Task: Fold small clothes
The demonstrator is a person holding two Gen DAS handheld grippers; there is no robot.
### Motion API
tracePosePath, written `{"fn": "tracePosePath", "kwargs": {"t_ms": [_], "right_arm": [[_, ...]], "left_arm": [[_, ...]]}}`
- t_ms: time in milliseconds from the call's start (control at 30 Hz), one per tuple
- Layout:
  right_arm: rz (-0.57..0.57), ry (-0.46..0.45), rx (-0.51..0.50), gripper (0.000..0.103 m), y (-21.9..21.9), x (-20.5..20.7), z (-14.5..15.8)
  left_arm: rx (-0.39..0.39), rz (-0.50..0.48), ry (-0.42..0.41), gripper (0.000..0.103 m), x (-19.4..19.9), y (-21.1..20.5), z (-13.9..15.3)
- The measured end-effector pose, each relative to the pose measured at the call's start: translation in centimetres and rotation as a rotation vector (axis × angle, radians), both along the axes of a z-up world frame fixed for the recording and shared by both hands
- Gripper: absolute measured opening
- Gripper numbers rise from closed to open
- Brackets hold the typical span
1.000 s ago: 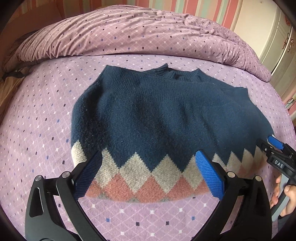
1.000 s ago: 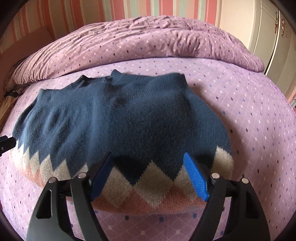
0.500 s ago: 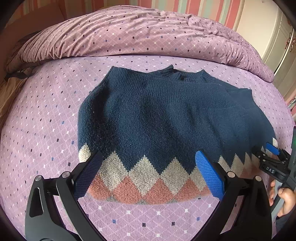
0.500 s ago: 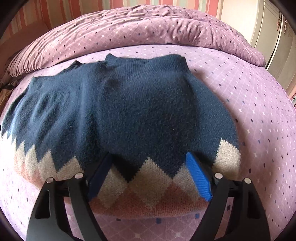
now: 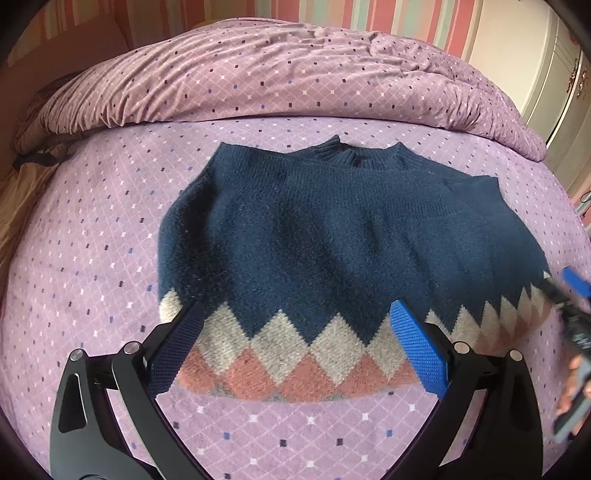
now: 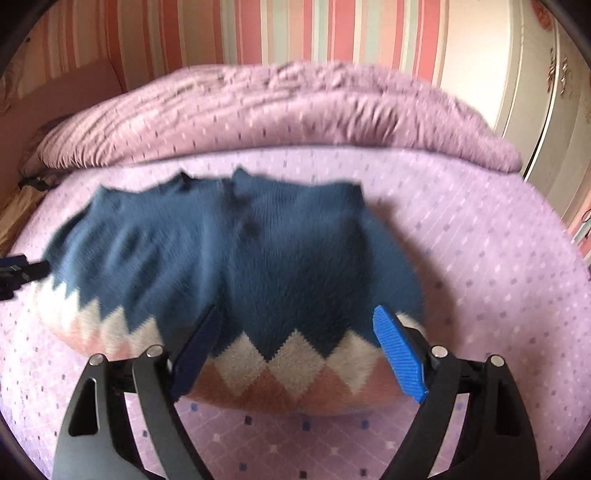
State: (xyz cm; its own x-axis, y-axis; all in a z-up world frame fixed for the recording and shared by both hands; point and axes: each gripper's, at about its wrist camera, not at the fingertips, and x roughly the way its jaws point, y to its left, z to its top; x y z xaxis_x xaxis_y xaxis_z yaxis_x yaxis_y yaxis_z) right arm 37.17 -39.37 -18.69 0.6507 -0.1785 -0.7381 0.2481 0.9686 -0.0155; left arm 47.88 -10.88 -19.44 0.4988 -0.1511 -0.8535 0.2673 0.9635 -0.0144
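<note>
Sweater: your navy knitted sweater point(image 5: 332, 236) lies flat in the middle of the bed, collar toward the rumpled duvet, hem toward you. A band of cream and salmon diamonds runs along the hem. Its sleeves look tucked in; in the left wrist view a folded layer shows on the right side near the shoulder.
Left tongs: your left gripper point(image 5: 299, 349) hangs over the hem with its blue pads spread wide. The pads do not press on the cloth, and it grasps nothing.
Right tongs: your right gripper point(image 6: 301, 354) is above the hem's other end. Its jaws are opening; the hem shows between them but nothing is gripped. This view is blurred.
Nearby: in the left wrist view your right hand point(image 5: 574, 373) and its tool sit at the far right edge, just beside the hem corner. Nothing lies on top of the sweater.
Surface: the bed sheet point(image 5: 92, 258) is lilac with a diamond grid and small dark and white specks. A matching duvet point(image 5: 277, 81) is bunched up behind the sweater.
Room: you face a wall point(image 6: 295, 29) with pink, cream and pale green stripes. A cream cupboard point(image 6: 535, 92) stands at the right.
</note>
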Motion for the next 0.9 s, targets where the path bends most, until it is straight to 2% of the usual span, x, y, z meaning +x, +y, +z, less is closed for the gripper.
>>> {"fn": "tracePosePath", "kwargs": {"t_ms": [100, 200, 300, 367, 433, 467, 533, 567, 633, 700, 733, 900], "right_arm": [[-0.013, -0.055, -0.014, 0.086, 0.1, -1.6, 2.5], [-0.029, -0.081, 0.014, 0.086, 0.0, -2.9, 3.9], [-0.05, -0.08, 0.034, 0.086, -0.3, -3.7, 4.0], [-0.071, -0.071, 0.036, 0.086, -0.4, -4.1, 3.6], [-0.093, -0.069, 0.032, 0.086, -0.6, -4.5, 3.0], [-0.099, -0.065, 0.028, 0.086, -0.7, -4.6, 2.8], [-0.102, -0.044, 0.012, 0.086, -0.8, -4.7, 2.3], [-0.104, -0.039, 0.0, 0.086, -0.9, -4.9, 2.1], [-0.106, -0.035, -0.012, 0.086, -1.1, -5.1, 1.9], [-0.107, -0.024, -0.026, 0.086, -1.3, -5.1, 1.8], [-0.104, -0.018, -0.034, 0.086, -1.4, -5.0, 1.7], [-0.076, 0.003, -0.084, 0.086, -1.4, -4.8, 1.2]], "left_arm": [[0.012, 0.015, -0.003, 0.1, -0.7, 1.2, 0.2], [0.025, 0.027, 0.018, 0.1, -1.4, 2.3, 0.0], [0.105, 0.072, 0.05, 0.1, -1.9, 2.4, -0.4], [0.128, 0.056, 0.062, 0.1, -2.5, 1.9, -0.6], [0.089, 0.025, 0.043, 0.1, -3.3, 1.3, -0.4], [0.046, 0.002, 0.037, 0.1, -3.7, 0.7, -0.3], [0.016, 0.007, 0.032, 0.1, -3.8, -0.4, -0.3], [-0.002, 0.012, 0.044, 0.1, -3.7, -1.0, -0.4], [-0.092, -0.002, 0.118, 0.1, -2.9, -2.7, -0.8], [-0.149, -0.021, 0.141, 0.1, -2.6, -4.1, -0.9], [-0.154, -0.043, 0.137, 0.1, -2.6, -5.1, -0.9], [-0.049, -0.149, 0.107, 0.1, -2.8, -9.5, -2.1]]}}
